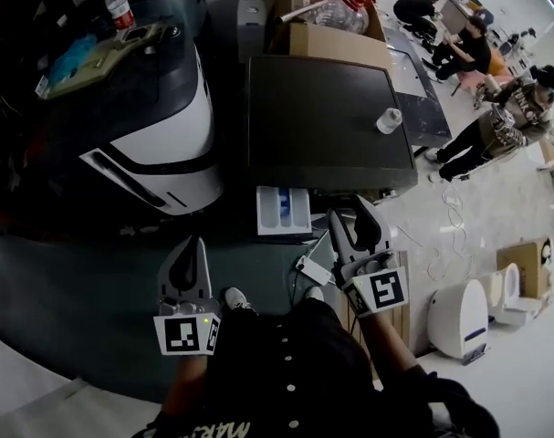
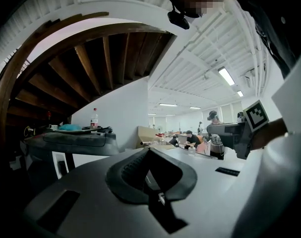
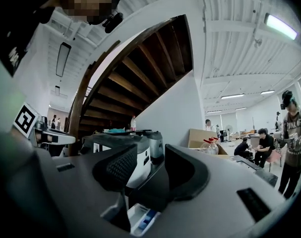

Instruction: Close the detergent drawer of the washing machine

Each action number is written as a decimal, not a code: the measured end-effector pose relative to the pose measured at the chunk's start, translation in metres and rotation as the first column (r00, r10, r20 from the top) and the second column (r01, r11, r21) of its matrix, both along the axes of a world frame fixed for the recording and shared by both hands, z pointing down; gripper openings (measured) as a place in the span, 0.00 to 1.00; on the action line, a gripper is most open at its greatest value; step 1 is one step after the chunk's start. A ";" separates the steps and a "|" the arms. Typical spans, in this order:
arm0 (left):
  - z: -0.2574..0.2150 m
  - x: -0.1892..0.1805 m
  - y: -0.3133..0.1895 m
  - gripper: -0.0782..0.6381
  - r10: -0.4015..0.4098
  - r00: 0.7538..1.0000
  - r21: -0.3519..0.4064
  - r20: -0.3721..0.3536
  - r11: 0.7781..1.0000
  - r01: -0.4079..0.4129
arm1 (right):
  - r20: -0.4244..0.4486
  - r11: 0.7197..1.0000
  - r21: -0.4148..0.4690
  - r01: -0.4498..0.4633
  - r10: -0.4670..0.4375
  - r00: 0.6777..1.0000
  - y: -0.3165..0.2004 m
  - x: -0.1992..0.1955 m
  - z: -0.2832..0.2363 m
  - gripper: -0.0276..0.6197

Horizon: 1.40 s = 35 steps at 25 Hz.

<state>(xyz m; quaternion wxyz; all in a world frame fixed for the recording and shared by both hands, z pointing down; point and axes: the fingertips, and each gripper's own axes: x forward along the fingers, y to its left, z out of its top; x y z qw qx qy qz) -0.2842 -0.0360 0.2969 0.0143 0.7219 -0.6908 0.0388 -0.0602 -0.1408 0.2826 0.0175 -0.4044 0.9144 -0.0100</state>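
**Head view, looking steeply down.** One dark-topped washing machine stands at centre. Its one detergent drawer is pulled out from the front edge, white with blue inside.

**(a)** Left tongs: the pads meet with nothing between them. They are held level, well to the left of the drawer and apart from it.

**(b)** Right tongs: spread wide and empty, just right of the drawer's front corner. Whether they touch it cannot be told. The right gripper view looks between these tongs and shows the drawer low in the gap.

**Markings.** Each of the two tongs carries one marker cube printed with a black-and-white square pattern and no letters. White lettering on the person's dark garment is cut off by the frame edge. The labels on the bottles are too small to read.

**Counts.**
- One small clear bottle on the washing machine top.
- One red-capped water bottle on the neighbouring white-and-black machine.
- One open cardboard box behind.
- At least three people in the background.
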 end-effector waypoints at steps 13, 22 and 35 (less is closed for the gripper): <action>-0.004 0.012 -0.012 0.13 0.125 0.992 0.000 -0.018 0.992 -0.125 | -0.026 0.994 -0.014 -0.112 0.111 0.993 0.018 0.006 0.009 0.32; 0.009 0.005 -0.012 0.13 0.164 0.986 -0.025 0.028 0.986 -0.163 | -0.042 0.987 -0.070 -0.144 0.141 0.989 0.015 -0.008 0.055 0.32; 0.048 0.015 -0.017 0.13 0.244 0.969 -0.128 0.023 0.962 -0.240 | -0.121 0.961 -0.168 -0.220 0.202 0.972 0.021 -0.007 0.151 0.32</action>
